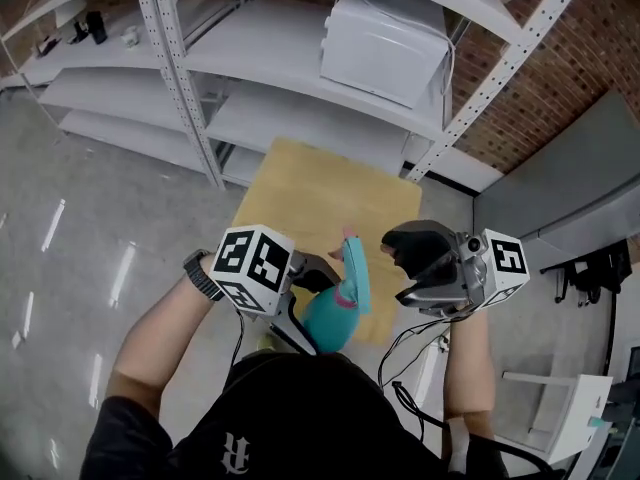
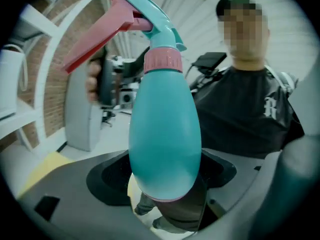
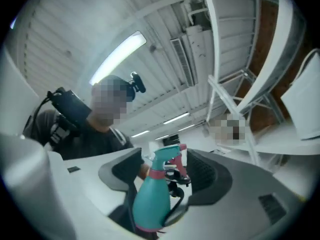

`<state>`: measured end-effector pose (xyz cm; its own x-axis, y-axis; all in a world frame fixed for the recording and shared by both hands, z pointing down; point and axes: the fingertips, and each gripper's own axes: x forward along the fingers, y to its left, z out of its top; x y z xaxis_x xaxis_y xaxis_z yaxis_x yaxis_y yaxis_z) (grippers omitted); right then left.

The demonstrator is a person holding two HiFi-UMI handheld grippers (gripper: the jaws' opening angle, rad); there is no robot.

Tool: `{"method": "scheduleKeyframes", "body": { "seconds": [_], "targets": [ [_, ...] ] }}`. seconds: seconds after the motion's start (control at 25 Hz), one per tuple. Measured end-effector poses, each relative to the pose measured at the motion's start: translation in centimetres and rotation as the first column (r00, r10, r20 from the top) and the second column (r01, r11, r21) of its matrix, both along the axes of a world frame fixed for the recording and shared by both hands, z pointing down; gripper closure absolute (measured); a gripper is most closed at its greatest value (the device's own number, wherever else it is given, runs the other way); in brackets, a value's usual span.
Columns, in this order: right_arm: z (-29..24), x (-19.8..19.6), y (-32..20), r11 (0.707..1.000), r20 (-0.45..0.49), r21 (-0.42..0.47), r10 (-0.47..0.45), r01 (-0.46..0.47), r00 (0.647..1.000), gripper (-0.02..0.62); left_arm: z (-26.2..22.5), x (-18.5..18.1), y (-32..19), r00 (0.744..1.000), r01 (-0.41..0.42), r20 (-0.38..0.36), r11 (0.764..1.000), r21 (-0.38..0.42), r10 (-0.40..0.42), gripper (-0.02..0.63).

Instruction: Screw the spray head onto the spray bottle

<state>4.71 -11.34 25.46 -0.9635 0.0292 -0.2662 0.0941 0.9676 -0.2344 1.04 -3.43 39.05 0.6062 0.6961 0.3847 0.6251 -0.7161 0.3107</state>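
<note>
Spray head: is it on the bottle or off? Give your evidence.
On. The spray head tops the teal bottle, its pink collar seated on the neck. How tight: cannot tell.

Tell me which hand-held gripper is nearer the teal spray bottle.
Left. The left hand-held gripper is clamped on the body of the spray bottle; the right hand-held gripper stands open beside it in the head view, not touching.

The head view looks steeply down past the person's torso [image 1: 270,408] onto the teal spray bottle [image 1: 335,313], which the left gripper view faces from very close and the upward-tilted right gripper view from farther off, both looking back toward the person.
</note>
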Motion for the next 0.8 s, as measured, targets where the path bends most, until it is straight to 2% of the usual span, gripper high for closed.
{"method": "scheduleKeyframes", "body": {
  "seconds": [0.12,0.24,0.32,0.4,0.44,0.52,0.64,0.8],
  "targets": [
    [-0.1,-1.9,2.1,0.98,-0.027,0.085,-0.177,0.178,0.984,0.297,-1.9,-1.0,3.7,0.977,-0.208,-0.053,0.977,-0.036,0.206,0.206],
    [-0.6,-3.9,3.9,0.94,-0.052,0.15,-0.301,0.305,0.952,0.291,-2.3,-1.2,5.7,0.947,-0.319,-0.053,0.946,-0.055,0.316,0.206],
    [-1.2,-4.7,5.0,0.907,-0.057,0.194,-0.369,0.373,0.928,0.291,-2.3,-1.0,6.4,0.935,-0.355,-0.048,0.933,-0.058,0.352,0.206],
    [-1.8,-4.9,5.8,0.884,-0.061,0.227,-0.407,0.409,0.912,0.291,-2.3,-0.7,6.3,0.936,-0.351,-0.051,0.935,-0.055,0.348,0.206],
    [-1.9,-4.9,5.9,0.883,-0.065,0.231,-0.406,0.41,0.912,0.293,-2.4,-0.6,6.0,0.941,-0.336,-0.056,0.94,-0.053,0.333,0.206],
    [-1.7,-5.1,5.5,0.901,-0.082,0.209,-0.372,0.381,0.925,0.328,-2.2,-0.6,5.3,0.956,-0.289,-0.067,0.956,-0.053,0.285,0.206],
    [-0.7,-5.2,4.3,0.943,-0.128,0.135,-0.286,0.303,0.949,0.364,-1.5,-0.6,4.1,0.979,-0.196,-0.062,0.979,-0.055,0.193,0.206],
    [0.5,-4.9,2.8,0.977,-0.173,0.075,-0.184,0.2,0.968,0.367,-0.6,-0.2,2.7,0.997,-0.079,-0.032,0.996,-0.052,0.077,0.207]
  ]
}}
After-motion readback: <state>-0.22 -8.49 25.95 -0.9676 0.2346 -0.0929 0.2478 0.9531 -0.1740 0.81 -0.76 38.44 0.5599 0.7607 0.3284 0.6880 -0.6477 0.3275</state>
